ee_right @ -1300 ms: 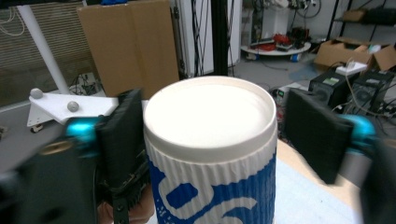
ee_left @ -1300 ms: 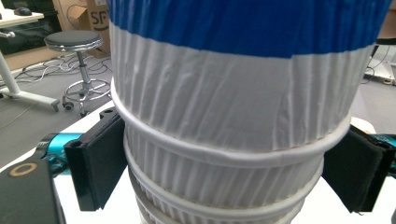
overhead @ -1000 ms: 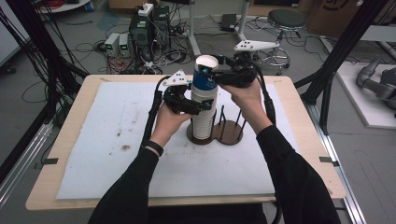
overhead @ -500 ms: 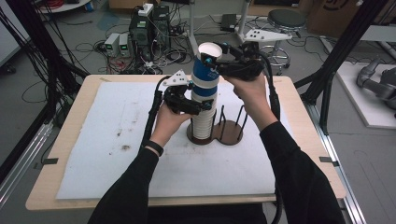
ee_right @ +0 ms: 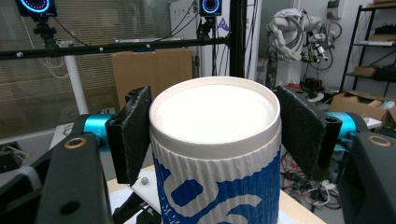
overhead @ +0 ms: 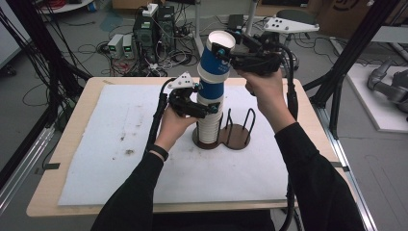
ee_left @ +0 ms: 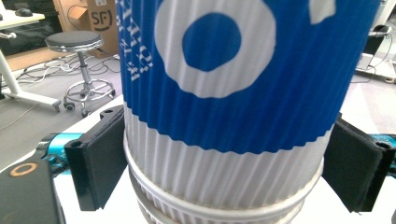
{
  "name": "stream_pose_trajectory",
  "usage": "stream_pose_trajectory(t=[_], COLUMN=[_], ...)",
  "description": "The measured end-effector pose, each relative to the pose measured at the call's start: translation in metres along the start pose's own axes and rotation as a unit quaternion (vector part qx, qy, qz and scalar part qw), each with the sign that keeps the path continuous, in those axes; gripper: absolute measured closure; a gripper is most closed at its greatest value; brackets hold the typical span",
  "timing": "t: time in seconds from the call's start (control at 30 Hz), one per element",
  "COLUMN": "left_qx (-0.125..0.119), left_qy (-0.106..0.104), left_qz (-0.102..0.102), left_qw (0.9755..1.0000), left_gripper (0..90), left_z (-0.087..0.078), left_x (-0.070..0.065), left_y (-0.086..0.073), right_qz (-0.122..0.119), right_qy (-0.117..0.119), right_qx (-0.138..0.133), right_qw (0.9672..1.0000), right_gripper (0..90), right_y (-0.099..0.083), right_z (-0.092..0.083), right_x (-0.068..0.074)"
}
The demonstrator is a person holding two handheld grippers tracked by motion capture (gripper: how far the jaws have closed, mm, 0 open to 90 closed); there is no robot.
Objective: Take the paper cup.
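A blue-and-white ribbed paper cup (overhead: 213, 61) is held up by its rim in my right gripper (overhead: 227, 49), tilted slightly, with its bottom still nested in the stack. In the right gripper view the black pads (ee_right: 134, 134) press either side of the cup's white rim (ee_right: 215, 109). Below, a stack of white cups (overhead: 209, 126) stands in a brown two-ring wire holder (overhead: 239, 138). My left gripper (overhead: 204, 109) is shut on the stack's upper part. Its pads (ee_left: 99, 161) clamp the ribbed white cup wall (ee_left: 224, 163) just above the rims.
The holder stands on a white mat (overhead: 120, 144) that covers a wooden table (overhead: 96, 84). The holder's right ring has no cups in it. Computers and cables (overhead: 144, 33) lie on the floor past the far edge. Black frame poles (overhead: 346, 57) rise at the right.
My right gripper has risen with the blue cup, drawing it up out of the stack. The left gripper has stayed clamped on the stack.
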State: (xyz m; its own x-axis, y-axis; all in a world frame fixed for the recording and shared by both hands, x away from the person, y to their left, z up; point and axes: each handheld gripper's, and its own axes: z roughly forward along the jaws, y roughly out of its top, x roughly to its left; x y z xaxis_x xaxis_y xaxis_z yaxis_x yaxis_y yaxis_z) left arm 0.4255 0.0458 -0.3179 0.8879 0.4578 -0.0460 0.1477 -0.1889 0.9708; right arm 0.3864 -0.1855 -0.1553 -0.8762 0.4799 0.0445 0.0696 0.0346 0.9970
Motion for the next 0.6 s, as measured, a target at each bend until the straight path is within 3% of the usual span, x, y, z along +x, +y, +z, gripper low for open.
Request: stream_pose_trajectory(t=[0.3,0.6], left_qx=[0.002,0.004], left_qy=[0.001,0.002], left_qz=[0.002,0.004], left_qw=[1.0,1.0], left_gripper=[11.4,11.4], left_z=[0.0,-0.001], left_x=[0.0,0.0], left_y=[0.0,0.001], right_qz=[-0.019,-0.024], right_qy=[0.005,0.028], right_qx=[0.003,0.008], right_qw=[0.9998,0.9993], right_gripper=[30.9,30.9], right_y=[0.004,-0.012], right_z=[-0.021,-0.042], right_x=[0.008,0.018])
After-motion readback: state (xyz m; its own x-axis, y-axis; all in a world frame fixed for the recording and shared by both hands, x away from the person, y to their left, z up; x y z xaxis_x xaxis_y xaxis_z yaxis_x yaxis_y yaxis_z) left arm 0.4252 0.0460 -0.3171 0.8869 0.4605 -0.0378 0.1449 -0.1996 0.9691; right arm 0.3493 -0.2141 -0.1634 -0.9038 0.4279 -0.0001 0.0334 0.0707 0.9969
